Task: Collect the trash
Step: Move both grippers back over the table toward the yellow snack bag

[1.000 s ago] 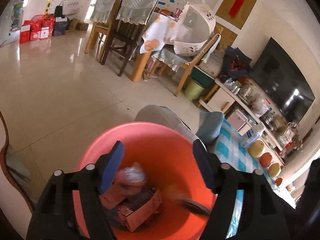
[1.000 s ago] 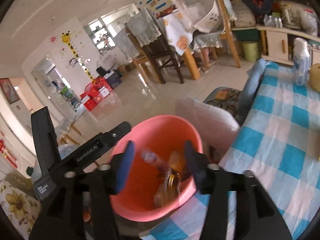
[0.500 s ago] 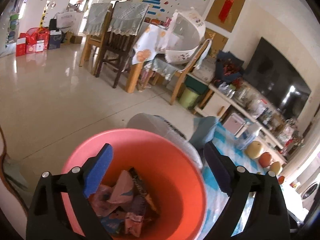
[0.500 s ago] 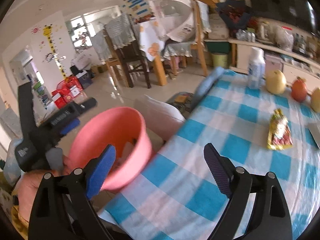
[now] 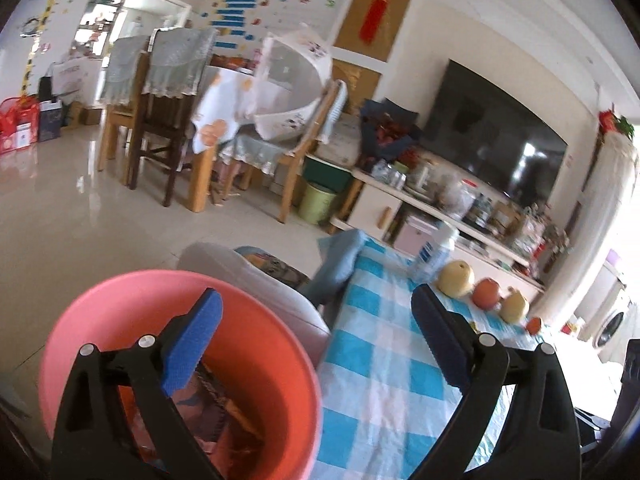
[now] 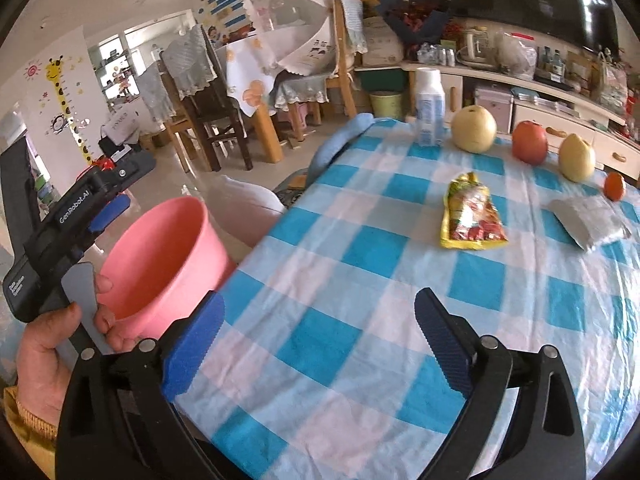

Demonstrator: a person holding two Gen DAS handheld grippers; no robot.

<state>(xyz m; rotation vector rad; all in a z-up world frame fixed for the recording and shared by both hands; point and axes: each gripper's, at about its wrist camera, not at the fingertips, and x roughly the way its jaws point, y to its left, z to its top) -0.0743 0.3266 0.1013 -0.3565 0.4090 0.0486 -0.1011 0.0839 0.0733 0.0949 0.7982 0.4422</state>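
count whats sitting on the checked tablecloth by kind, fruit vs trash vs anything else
fruit: 4 (pale pear, red apple, second pale pear, small orange fruit)
trash: 2 (yellow snack packet, silver wrapper)
bottle: 1 (white bottle)
total: 7

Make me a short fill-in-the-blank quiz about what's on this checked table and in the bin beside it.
1. The bin beside the table is ____ in colour.
2. The yellow snack packet lies on the blue and white ____.
3. The right hand-held gripper hangs over the cloth with its jaws ____.
4. The white bottle stands next to a yellow ____.

Missing words: pink; tablecloth; open; pear
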